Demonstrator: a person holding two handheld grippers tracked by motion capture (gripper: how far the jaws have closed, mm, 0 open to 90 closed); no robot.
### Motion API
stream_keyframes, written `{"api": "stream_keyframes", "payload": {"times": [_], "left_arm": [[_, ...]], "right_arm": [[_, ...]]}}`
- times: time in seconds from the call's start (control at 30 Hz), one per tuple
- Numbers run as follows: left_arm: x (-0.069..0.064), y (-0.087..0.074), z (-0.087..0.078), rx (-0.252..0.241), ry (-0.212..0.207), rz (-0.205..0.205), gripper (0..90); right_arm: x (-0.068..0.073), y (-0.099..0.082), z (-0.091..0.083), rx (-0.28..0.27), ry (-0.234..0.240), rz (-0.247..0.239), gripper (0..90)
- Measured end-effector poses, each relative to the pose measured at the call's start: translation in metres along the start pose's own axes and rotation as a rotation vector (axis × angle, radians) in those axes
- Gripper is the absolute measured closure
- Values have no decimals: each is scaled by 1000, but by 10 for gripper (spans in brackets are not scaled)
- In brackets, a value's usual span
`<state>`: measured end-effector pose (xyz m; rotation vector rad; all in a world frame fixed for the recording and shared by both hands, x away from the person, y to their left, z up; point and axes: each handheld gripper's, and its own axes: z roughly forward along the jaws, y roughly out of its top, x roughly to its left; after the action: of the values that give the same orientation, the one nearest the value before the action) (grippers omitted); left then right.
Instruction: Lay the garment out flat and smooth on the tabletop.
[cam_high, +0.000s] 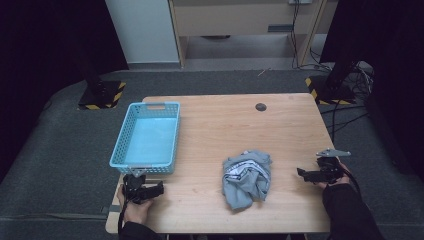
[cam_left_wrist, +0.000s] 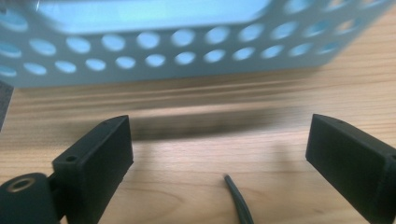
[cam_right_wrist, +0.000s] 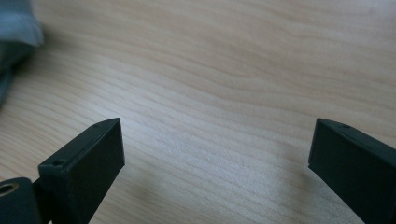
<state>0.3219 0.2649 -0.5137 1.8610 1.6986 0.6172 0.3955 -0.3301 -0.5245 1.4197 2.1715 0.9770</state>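
No writing is readable on anything. The crumpled grey garment (cam_high: 247, 179) lies near the surface's (cam_high: 280, 125) front edge, between the tools. Left tool (cam_high: 159, 189), beside the blue basket (cam_high: 148, 137), and right tool (cam_high: 301, 172) are both spread, empty.

Basket (cam_left_wrist: 154, 46) wall blurred and edge-cropped; grey garment (cam_right_wrist: 14, 32) cut off at corner.

A crumpled grey garment (cam_high: 247, 179) with a black-and-white striped band lies heaped on the table (cam_high: 210, 130), right of the empty blue basket (cam_high: 148, 140).
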Motion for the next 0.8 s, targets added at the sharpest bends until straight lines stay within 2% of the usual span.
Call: {"api": "stream_keyframes", "payload": {"times": [0.03,0.07,0.1,0.13,0.17,0.2,0.27,0.3,0.33,0.37,0.4,0.47,0.53,0.57,0.63,0.67,0.7,0.73,0.8], "left_arm": [[-5,0,-5,-7,-24,-27,89],[-5,0,-5,-7,-24,-27,98],[-8,1,-8,-35,-47,-14,98],[-18,1,-14,-57,-95,-3,101],[-18,1,-14,-57,-95,-3,102],[-28,3,-19,-81,-131,29,102],[-38,8,-23,-109,-172,37,104],[-38,8,-23,-109,-172,37,105],[-42,10,-25,-123,-193,40,106],[-51,16,-28,-144,-219,51,110],[-51,16,-28,-144,-219,51,121],[-62,23,-26,-161,-255,70,120],[-65,26,-24,-162,-268,74,116],[-71,30,-20,-162,-295,73,112],[-74,32,-19,-162,-306,83,114],[-81,36,-19,-178,-326,98,119],[-81,36,-19,-178,-326,98,128],[-88,39,-19,-205,-349,103,131],[-91,41,-18,-216,-354,112,133]], "right_arm": [[1,2,-3,-21,10,6,44],[1,4,-6,-47,27,12,50],[2,6,-10,-65,45,22,51],[3,8,-13,-81,64,32,54],[4,9,-15,-97,81,35,59],[5,10,-17,-104,95,42,60],[8,12,-21,-113,114,42,67],[10,13,-23,-114,123,47,67],[11,14,-24,-118,131,53,68],[13,15,-25,-121,142,58,69],[14,16,-27,-126,149,58,70],[17,19,-30,-135,155,54,71],[19,22,-32,-152,166,58,80],[20,23,-32,-160,170,59,89],[21,25,-33,-166,173,58,96],[22,27,-33,-176,176,52,106],[22,27,-33,-176,176,52,106],[22,28,-33,-184,190,55,115],[23,29,-33,-190,192,55,120]]}}
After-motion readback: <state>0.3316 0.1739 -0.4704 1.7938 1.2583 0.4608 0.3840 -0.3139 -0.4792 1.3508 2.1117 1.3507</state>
